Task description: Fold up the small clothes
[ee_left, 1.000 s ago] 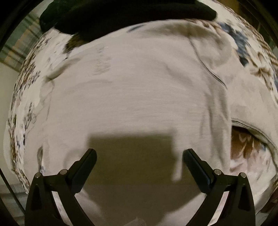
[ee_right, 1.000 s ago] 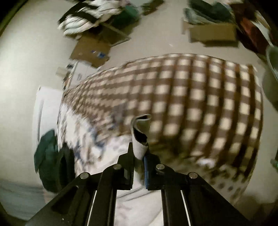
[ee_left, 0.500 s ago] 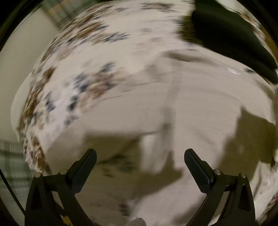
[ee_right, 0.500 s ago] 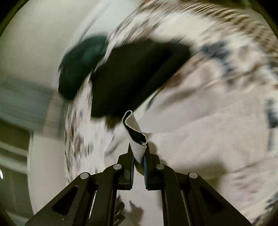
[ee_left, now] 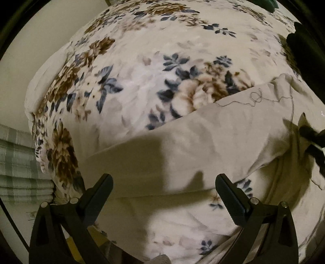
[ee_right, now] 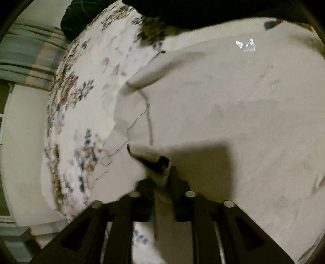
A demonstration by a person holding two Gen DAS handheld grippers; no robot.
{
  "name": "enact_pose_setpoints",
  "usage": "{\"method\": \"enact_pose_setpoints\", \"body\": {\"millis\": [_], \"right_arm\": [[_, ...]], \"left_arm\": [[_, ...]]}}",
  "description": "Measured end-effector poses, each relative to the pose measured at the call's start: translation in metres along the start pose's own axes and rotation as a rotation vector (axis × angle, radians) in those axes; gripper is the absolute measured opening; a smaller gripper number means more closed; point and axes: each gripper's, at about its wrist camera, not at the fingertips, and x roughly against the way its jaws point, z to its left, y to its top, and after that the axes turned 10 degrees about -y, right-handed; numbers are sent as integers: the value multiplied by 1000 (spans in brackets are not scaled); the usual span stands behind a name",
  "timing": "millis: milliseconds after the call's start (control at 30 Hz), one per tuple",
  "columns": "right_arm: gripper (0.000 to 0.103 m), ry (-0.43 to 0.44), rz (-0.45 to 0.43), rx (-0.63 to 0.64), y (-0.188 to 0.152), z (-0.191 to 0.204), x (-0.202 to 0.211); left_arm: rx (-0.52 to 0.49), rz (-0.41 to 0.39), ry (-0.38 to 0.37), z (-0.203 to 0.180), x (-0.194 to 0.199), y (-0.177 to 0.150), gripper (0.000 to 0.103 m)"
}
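A pale beige garment (ee_left: 213, 134) lies spread on a floral bedspread (ee_left: 142, 77). In the left wrist view my left gripper (ee_left: 163, 193) is open and empty just above the garment's near part. In the right wrist view the same garment (ee_right: 233, 105) fills the right side. My right gripper (ee_right: 161, 178) is shut on a bunched edge of the garment (ee_right: 150, 154) and holds it low over the cloth. The right gripper's tip shows at the far right of the left wrist view (ee_left: 310, 140), pinching the cloth.
A black garment (ee_right: 203, 10) lies at the far edge of the bedspread (ee_right: 81, 101), also seen in the left wrist view (ee_left: 304, 52). A dark green item (ee_right: 71, 18) sits beside it. A plaid cloth (ee_left: 18, 166) lies off the bed's left edge.
Both grippers have swung across the bed. The right gripper has carried the held edge down over the spread garment. The left gripper has turned toward the floral bedspread and stayed open.
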Motion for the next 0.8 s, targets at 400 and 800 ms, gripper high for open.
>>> {"method": "enact_pose_setpoints", "body": {"millis": [400, 800], "right_arm": [[77, -131, -95, -95, -51, -105, 110], [77, -181, -41, -119, -63, -106, 86]], "left_arm": [[365, 74, -154, 78, -13, -52, 103], [1149, -98, -494, 178, -70, -104, 95]]}}
